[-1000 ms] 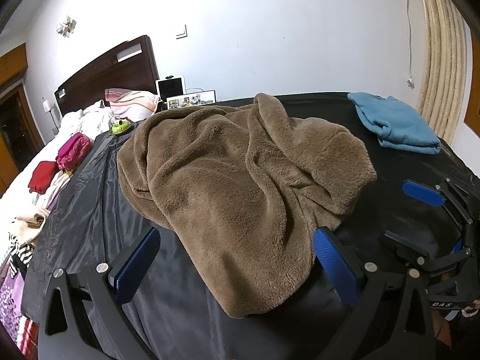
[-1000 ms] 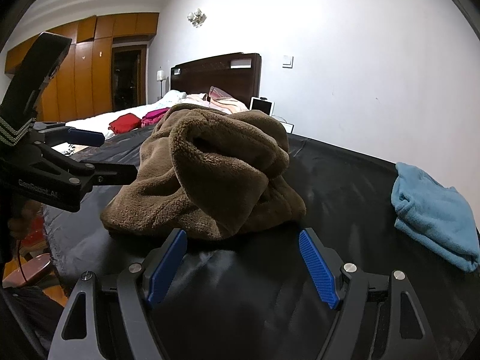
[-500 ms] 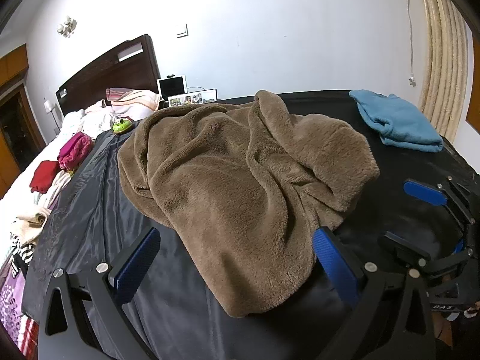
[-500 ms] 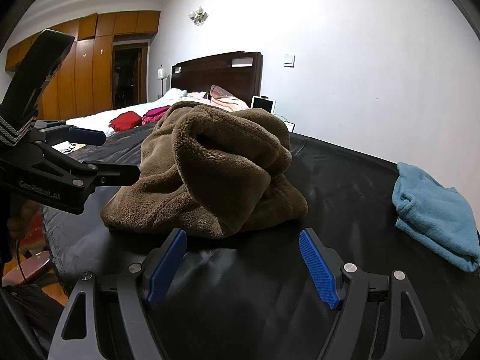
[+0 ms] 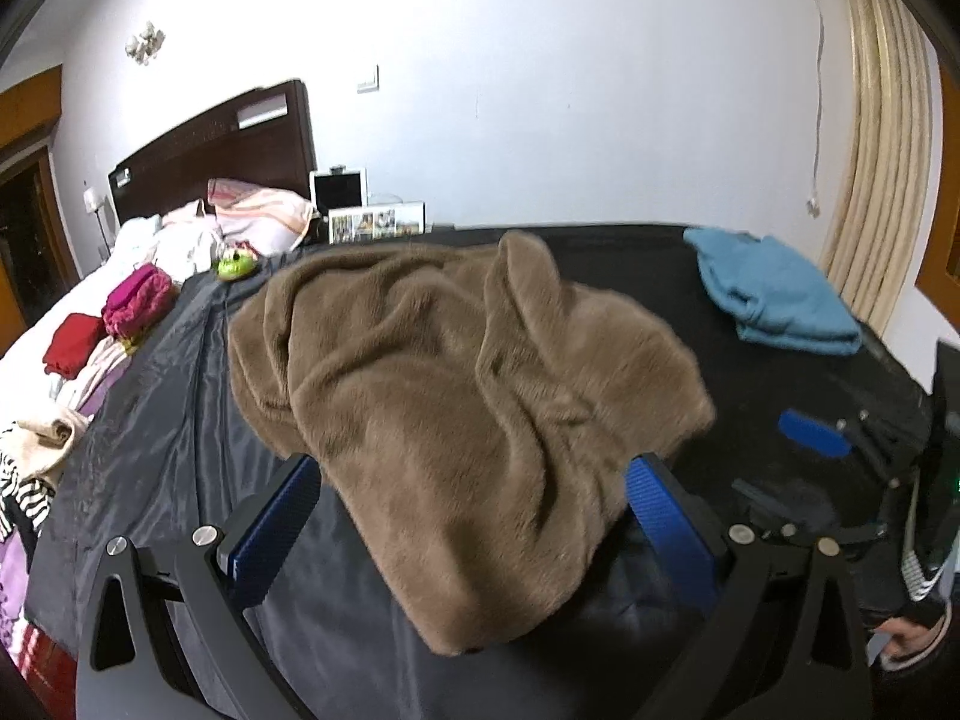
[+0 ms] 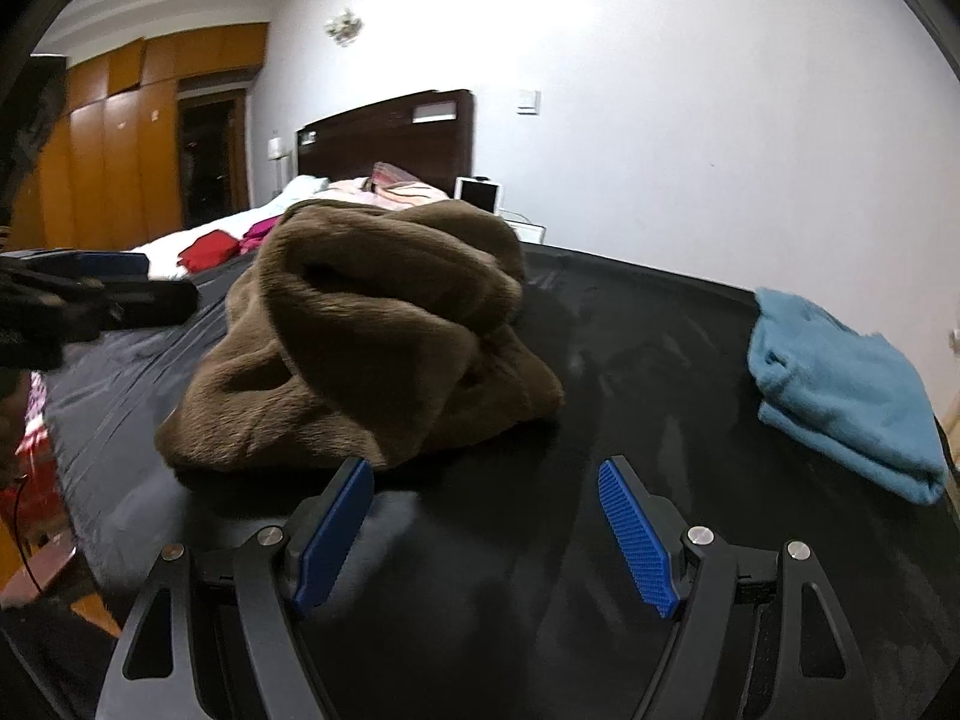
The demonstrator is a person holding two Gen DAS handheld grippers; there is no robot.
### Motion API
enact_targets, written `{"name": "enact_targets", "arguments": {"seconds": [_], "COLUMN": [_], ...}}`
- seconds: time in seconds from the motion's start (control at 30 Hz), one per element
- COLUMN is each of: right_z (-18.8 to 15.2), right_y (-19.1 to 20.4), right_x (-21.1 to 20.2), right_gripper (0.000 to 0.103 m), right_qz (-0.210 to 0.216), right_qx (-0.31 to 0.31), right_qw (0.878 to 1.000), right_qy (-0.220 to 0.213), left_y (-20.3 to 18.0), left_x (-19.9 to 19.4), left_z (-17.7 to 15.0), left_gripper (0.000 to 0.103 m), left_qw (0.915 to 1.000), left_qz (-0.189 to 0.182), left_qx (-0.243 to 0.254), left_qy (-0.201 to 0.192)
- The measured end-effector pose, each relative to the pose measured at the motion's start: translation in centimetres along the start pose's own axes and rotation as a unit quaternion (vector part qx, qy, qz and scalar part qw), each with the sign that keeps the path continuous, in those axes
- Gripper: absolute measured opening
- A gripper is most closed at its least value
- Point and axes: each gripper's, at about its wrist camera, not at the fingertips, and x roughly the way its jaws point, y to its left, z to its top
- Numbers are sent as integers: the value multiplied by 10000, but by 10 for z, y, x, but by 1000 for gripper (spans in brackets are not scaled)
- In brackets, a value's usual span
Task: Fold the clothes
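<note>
The left claw (image 5: pixel 468 516) sits closer to the brown fleece (image 5: pixel 468 396) than a second ago; the near hem now hangs between its wide-spread blue pads (image 5: pixel 273 531) rather than ahead of them. In the right wrist view the right claw (image 6: pixel 486 534) has swung slightly right: the fleece (image 6: pixel 360 348) lies more to the left, and the folded blue cloth (image 6: pixel 840 384) shows more fully. The left claw there (image 6: pixel 90 300) sits higher and blurred.

The white wall (image 6: pixel 690 120) glows bright from 12 to 2 o'clock, the picture edges bend and go black, and the brown fleece (image 5: pixel 468 396) looks blurry.
</note>
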Motion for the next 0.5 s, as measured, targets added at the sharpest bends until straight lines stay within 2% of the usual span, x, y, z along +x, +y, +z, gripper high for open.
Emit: {"name": "enact_targets", "arguments": {"seconds": [0.2,0.5], "right_z": [0,-1], "right_y": [-14,-28], "right_x": [3,4], "right_gripper": [79,79], "right_qz": [-222,-391], "right_qx": [218,428], "right_qw": [9995,9982], "right_qy": [64,117], "left_y": [-14,-46], "left_x": [4,41], "left_z": [22,37], "left_gripper": [102,102], "left_qw": [9980,9993], "left_qz": [-620,-307], "left_qx": [-149,214], "left_qy": [-3,19]}}
